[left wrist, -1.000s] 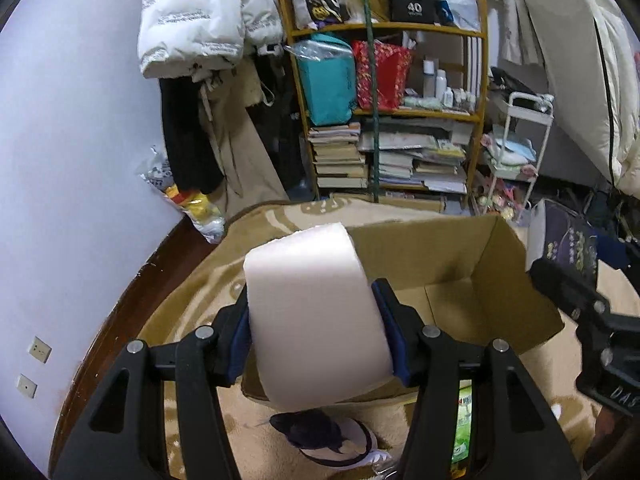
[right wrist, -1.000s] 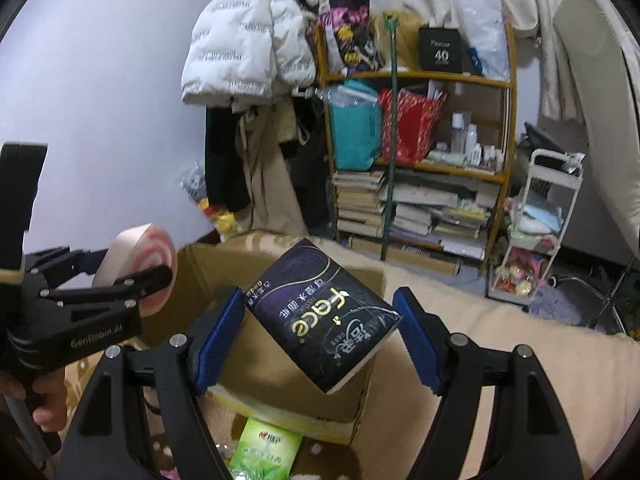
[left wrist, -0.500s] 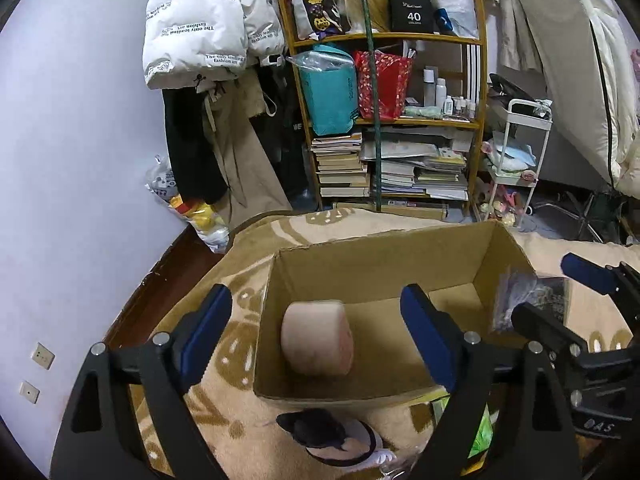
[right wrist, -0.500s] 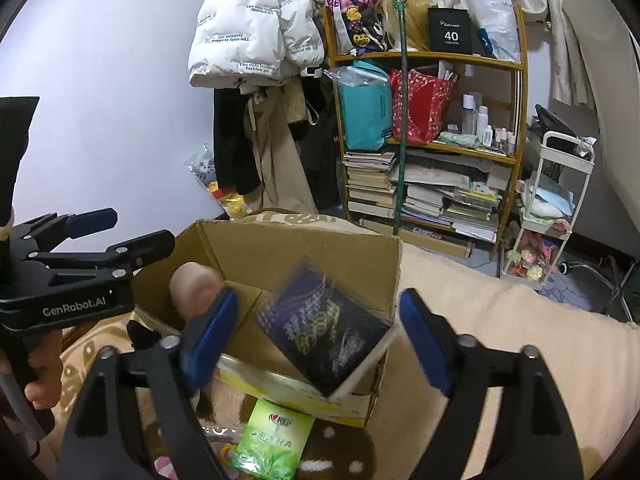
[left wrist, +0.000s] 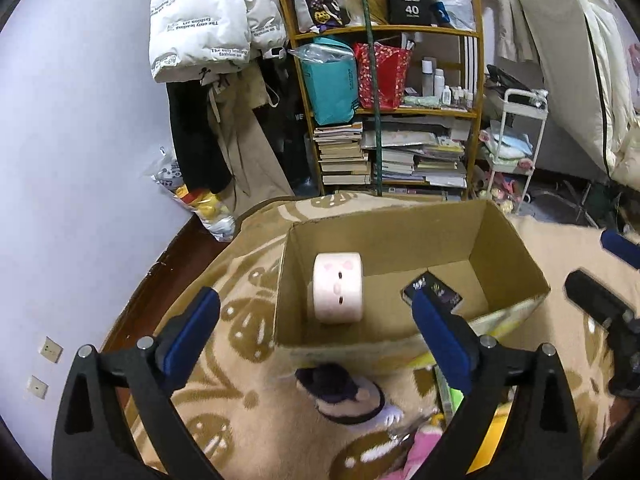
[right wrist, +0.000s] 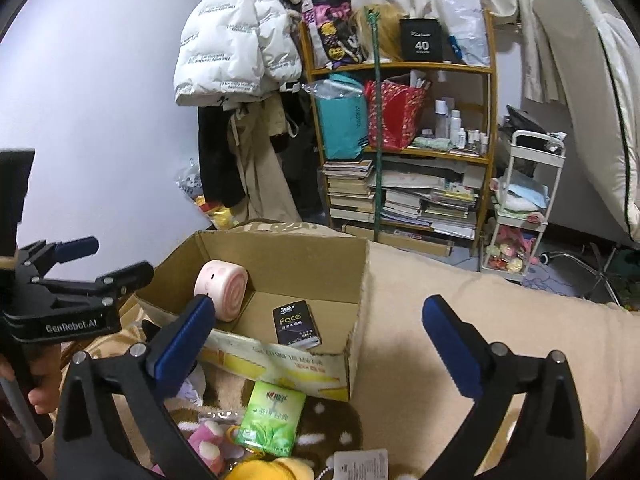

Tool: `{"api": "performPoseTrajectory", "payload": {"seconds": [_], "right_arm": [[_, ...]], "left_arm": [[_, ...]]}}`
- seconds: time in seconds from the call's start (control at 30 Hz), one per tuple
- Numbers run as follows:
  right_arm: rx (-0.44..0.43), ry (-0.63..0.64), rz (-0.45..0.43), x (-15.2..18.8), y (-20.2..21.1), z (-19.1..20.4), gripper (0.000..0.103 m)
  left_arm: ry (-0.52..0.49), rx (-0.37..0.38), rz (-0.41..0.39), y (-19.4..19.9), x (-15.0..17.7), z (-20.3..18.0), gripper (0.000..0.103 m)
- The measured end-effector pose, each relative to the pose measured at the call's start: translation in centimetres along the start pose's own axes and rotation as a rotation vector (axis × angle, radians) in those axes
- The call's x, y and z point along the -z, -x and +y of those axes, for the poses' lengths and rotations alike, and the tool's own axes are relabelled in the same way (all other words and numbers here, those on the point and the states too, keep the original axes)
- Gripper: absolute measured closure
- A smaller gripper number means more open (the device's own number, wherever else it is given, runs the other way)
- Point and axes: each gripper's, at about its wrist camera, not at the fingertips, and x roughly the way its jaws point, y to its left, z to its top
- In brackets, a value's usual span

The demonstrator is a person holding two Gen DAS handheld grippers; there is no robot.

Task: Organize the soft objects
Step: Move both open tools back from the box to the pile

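Note:
An open cardboard box stands on a beige patterned blanket. Inside it lie a pink roll-shaped plush with a face at the left and a dark tissue pack marked "Face" on the floor of the box. My left gripper is open and empty above the box's near edge. My right gripper is open and empty above the box's near right corner. The left gripper also shows in the right wrist view.
In front of the box lie a dark purple and white plush, a green tissue pack, a pink plush and a yellow plush. A cluttered bookshelf, hanging coats and a white cart stand behind.
Both grippers opened. The pink plush dropped from the left gripper into the box; the tissue pack dropped from the right gripper into the box. Both now lie still inside.

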Motion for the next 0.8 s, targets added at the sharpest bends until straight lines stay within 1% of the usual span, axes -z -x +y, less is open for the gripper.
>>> {"api": "performPoseTrajectory", "payload": {"seconds": [0.07, 0.1, 0.3, 0.5, 0.67, 0.8], "right_arm": [[0.002, -0.013, -0.003, 0.1, 0.9, -0.1, 0.0], [0.005, -0.016, -0.004, 0.1, 1.3, -0.2, 0.0], [0.035, 0.002, 0.0, 0.9, 3.6, 0.5, 0.0], [0.022, 0.003, 0.002, 2.4, 5.9, 1.1, 0.0], [0.019, 0.003, 0.014, 3.6, 7.4, 1.8, 0.0], [0.018, 0.006, 0.007, 4.3, 8.6, 2.3, 0.0]], "left_arm": [[-0.018, -0.006, 0.011, 0.6, 0.5, -0.2, 0.006], [-0.02, 0.002, 0.016, 0.9, 0.8, -0.3, 0.006], [0.009, 0.042, 0.037, 2.9, 2.8, 0.0, 0.006], [0.028, 0.068, 0.037, 5.2, 5.1, 0.2, 0.006], [0.001, 0.043, 0.019, 6.8, 6.9, -0.2, 0.006], [-0.014, 0.043, 0.037, 6.9, 8.1, -0.1, 0.006]]}}
